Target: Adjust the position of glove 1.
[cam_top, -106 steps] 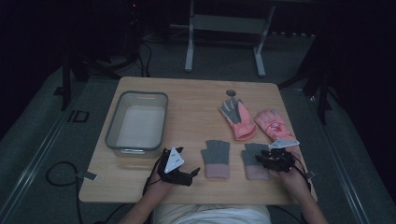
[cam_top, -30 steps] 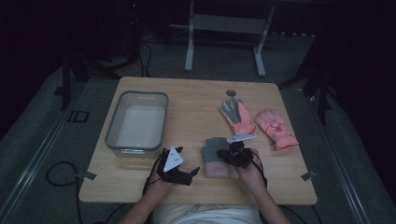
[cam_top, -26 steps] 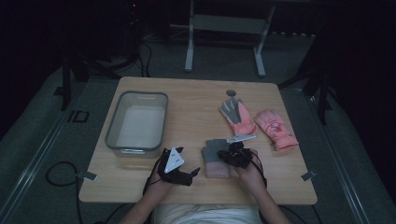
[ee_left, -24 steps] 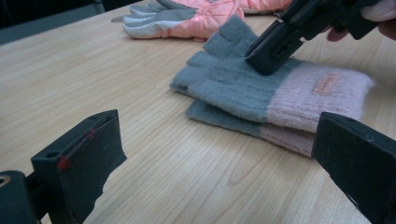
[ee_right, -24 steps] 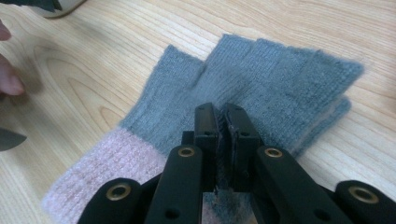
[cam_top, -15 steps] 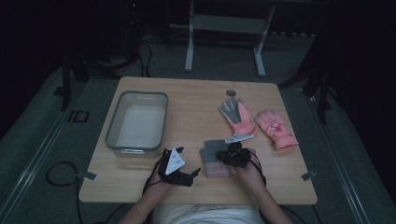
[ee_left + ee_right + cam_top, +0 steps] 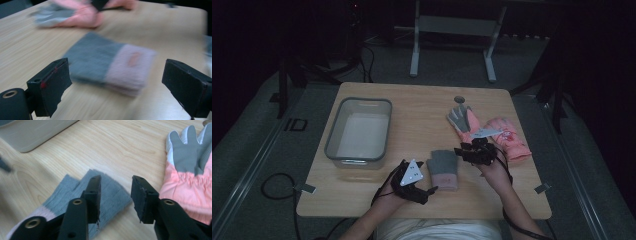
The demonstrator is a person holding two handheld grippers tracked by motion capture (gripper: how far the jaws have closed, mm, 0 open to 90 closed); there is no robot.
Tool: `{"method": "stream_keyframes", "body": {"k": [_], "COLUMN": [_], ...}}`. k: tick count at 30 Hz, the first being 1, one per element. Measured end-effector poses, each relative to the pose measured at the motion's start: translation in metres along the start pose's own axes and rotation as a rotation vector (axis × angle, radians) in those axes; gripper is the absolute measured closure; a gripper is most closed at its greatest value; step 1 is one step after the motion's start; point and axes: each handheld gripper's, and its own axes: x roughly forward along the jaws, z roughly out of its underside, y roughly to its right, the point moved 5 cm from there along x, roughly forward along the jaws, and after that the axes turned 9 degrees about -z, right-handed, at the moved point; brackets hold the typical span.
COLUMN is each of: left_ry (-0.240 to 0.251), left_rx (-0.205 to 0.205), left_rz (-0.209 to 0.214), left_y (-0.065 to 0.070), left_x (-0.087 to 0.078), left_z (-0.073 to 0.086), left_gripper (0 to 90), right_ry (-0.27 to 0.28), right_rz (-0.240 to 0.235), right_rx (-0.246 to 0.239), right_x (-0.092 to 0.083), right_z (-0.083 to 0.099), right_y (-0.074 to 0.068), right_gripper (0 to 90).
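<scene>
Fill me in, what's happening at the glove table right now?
A person holding a gripper in each hand is sorting gloves on a wooden table. The grey-and-pink gloves lie stacked near the front edge. The right gripper is just above the stack with nothing between its jaws, which have just been opening. The left gripper is wide open, facing the stack. Two pink gloves lie to the right, and a grey bin sits to the left.
</scene>
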Motion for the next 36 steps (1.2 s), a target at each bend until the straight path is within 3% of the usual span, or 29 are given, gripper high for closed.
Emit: {"method": "stream_keyframes", "body": {"k": [1, 2, 4, 8, 13, 18, 20, 21, 22, 26, 30, 32, 34, 36], "left_ry": [0.0, -0.004, -0.008, -0.042, -0.09, -0.127, -0.125, -0.128, -0.131, -0.144, -0.141, -0.141, -0.137, -0.145], "left_rx": [0.0, 0.023, 0.056, 0.11, 0.175, 0.243, 0.249, 0.284, 0.299, 0.355, 0.413, 0.449, 0.432, 0.389], "left_rz": [0.0, 0.052, 0.087, 0.132, 0.192, 0.178, 0.175, 0.156, 0.149, 0.115, 0.062, 0.043, 0.041, 0.057], "left_y": [0.0, 0.005, 0.01, 0.015, 0.019, 0.022, 0.023, 0.026, 0.026, 0.028, 0.028, 0.028, 0.027, 0.022], "left_x": [0.0, 0.003, 0.009, 0.025, 0.039, 0.047, 0.047, 0.049, 0.049, 0.052, 0.053, 0.054, 0.053, 0.052], "left_z": [0.0, -0.005, -0.009, -0.011, -0.003, 0.007, 0.008, 0.009, 0.01, 0.01, 0.012, 0.012, 0.01, 0.007], "left_gripper": [7.5, 7.5, 9.4, 13.9, 21.4, 25.4, 25.5, 27.9, 29.3, 37.1, 47.5, 51.8, 57.4, 66.2], "right_ry": [0.0, -0.006, -0.02, -0.051, -0.088, -0.122, -0.127, -0.126, -0.132, -0.165, -0.163, -0.161, -0.164, -0.167], "right_rz": [0.0, -0.003, -0.017, -0.024, -0.03, -0.026, -0.035, -0.068, -0.073, -0.102, -0.119, -0.108, -0.088, -0.071], "right_rx": [0.0, 0.002, 0.012, 0.008, 0.024, 0.051, 0.062, 0.109, 0.104, 0.085, 0.098, 0.079, 0.068, 0.054], "right_x": [0.0, 0.002, 0.011, 0.029, 0.049, 0.06, 0.061, 0.063, 0.062, 0.062, 0.063, 0.062, 0.062, 0.062], "right_z": [0.0, -0.002, -0.003, -0.001, 0.009, 0.021, 0.024, 0.027, 0.027, 0.027, 0.027, 0.027, 0.026, 0.025], "right_y": [0.0, 0.002, 0.008, 0.013, 0.02, 0.028, 0.029, 0.032, 0.032, 0.026, 0.022, 0.019, 0.017, 0.015], "right_gripper": [59.2, 58.4, 55.7, 52.2, 50.5, 46.6, 46.2, 43.6, 43.6, 60.9, 72.4, 74.6, 76.0, 77.2]}}
